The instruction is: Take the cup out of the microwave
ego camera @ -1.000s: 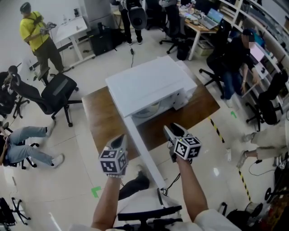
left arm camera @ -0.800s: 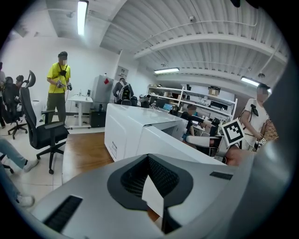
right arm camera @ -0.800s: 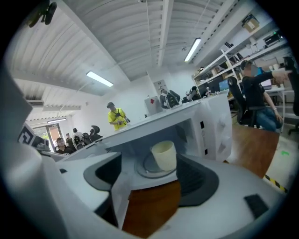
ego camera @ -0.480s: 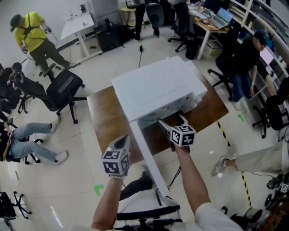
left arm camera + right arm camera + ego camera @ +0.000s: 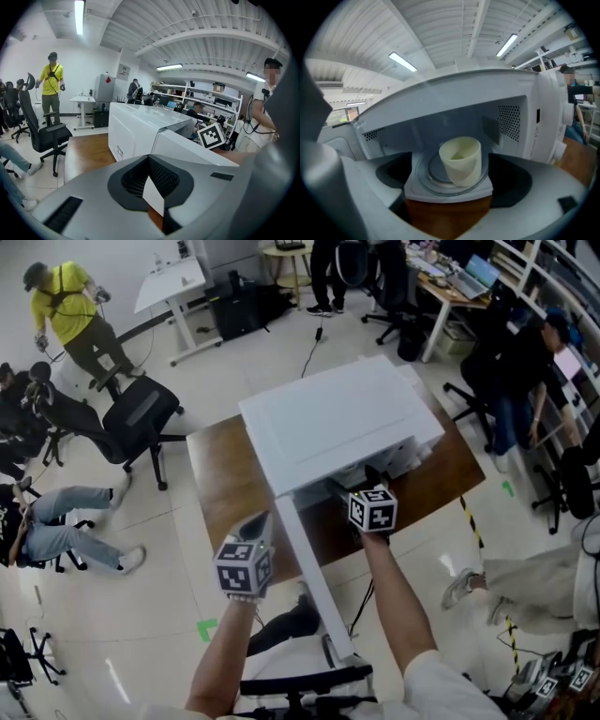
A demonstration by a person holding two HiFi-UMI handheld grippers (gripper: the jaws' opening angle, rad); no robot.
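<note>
A cream cup [image 5: 461,160] stands on the glass turntable [image 5: 433,177] inside the open white microwave [image 5: 337,418]. In the head view the cup is hidden under the microwave's top. My right gripper [image 5: 356,486] is at the mouth of the cavity. Its jaws [image 5: 450,190] are opening wide; the cup stands ahead in line with the gap, untouched. The microwave door [image 5: 307,568] swings out toward me, between my two arms. My left gripper [image 5: 259,524] hovers left of the door, shut and empty [image 5: 149,161], facing the door's outer face [image 5: 187,150].
The microwave sits on a brown wooden table [image 5: 225,484]. A black office chair [image 5: 141,413] stands beyond the table's left corner. A person in yellow [image 5: 70,310] stands at the far left, another person sits on the floor [image 5: 56,531]. Yellow-black tape [image 5: 469,517] marks the floor at right.
My right gripper has moved forward and down to the microwave's opening, and its jaws have spread apart. The left gripper has stayed beside the door.
</note>
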